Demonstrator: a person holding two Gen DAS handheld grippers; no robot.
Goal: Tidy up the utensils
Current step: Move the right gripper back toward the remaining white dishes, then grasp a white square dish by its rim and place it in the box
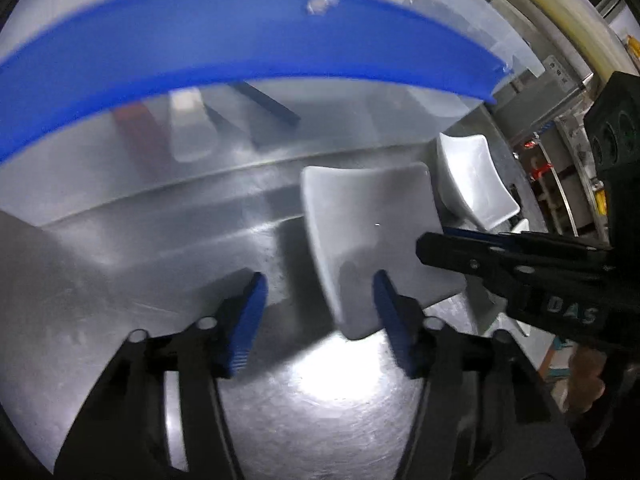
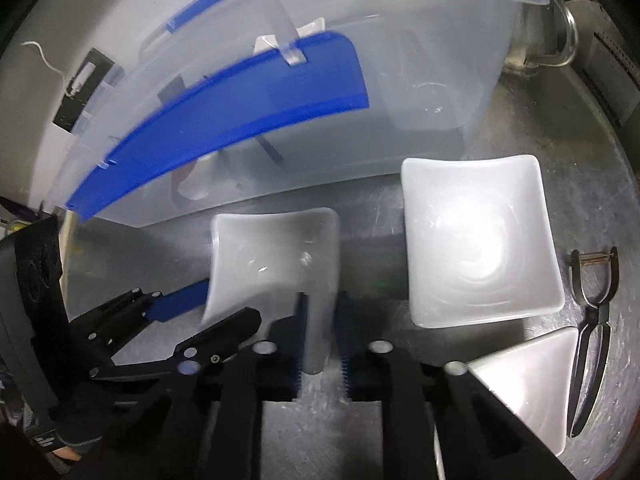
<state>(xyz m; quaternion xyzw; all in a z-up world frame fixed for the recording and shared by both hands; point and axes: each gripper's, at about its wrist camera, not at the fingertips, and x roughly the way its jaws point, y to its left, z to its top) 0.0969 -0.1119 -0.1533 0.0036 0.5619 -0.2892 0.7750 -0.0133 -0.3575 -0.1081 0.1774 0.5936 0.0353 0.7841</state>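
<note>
Readable: pale letters "DAS" on the black body of the right gripper point(image 1: 452, 250), at the right of the left wrist view. Possibly more small print on the grey strap point(image 2: 42, 438) at the near left of the right wrist view, too blurred to make out. Marks on the white label point(image 1: 558, 72) at the far right also illegible.
</note>
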